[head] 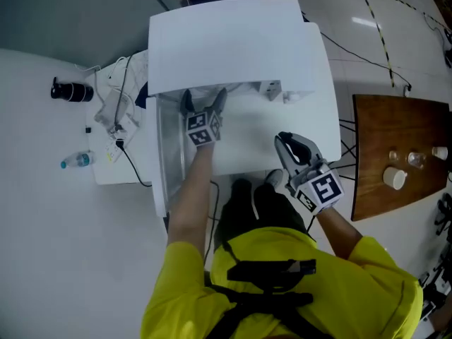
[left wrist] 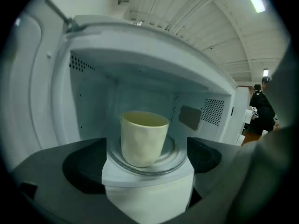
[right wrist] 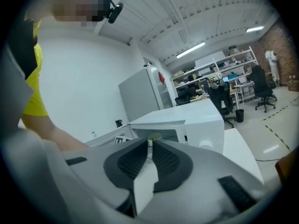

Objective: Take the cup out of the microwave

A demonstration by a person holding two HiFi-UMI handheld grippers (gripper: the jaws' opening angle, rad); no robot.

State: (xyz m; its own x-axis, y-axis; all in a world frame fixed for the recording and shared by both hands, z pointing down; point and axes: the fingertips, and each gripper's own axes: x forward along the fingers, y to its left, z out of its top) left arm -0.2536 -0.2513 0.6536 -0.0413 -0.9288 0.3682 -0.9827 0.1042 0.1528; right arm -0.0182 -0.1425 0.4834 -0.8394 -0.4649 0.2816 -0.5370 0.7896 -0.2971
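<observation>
A cream cup (left wrist: 142,139) stands upright on the glass turntable (left wrist: 172,157) inside the white microwave (head: 233,41), whose door (head: 168,154) hangs open to the left. My left gripper (left wrist: 145,161) is open at the oven's mouth. Its dark pads (left wrist: 86,164) stand wide on either side, short of the cup and not touching it. In the head view the oven's top hides the cup, and the left gripper (head: 203,99) reaches in under it. My right gripper (head: 288,143) hovers over the white table in front of the oven, empty, its pads (right wrist: 135,160) together.
The microwave (right wrist: 187,125) sits on a white table (head: 332,126). A lower white table (head: 113,168) at the left carries cables, a small bottle (head: 74,161) and a black object (head: 70,90). A wooden table (head: 395,154) with small cups stands at the right.
</observation>
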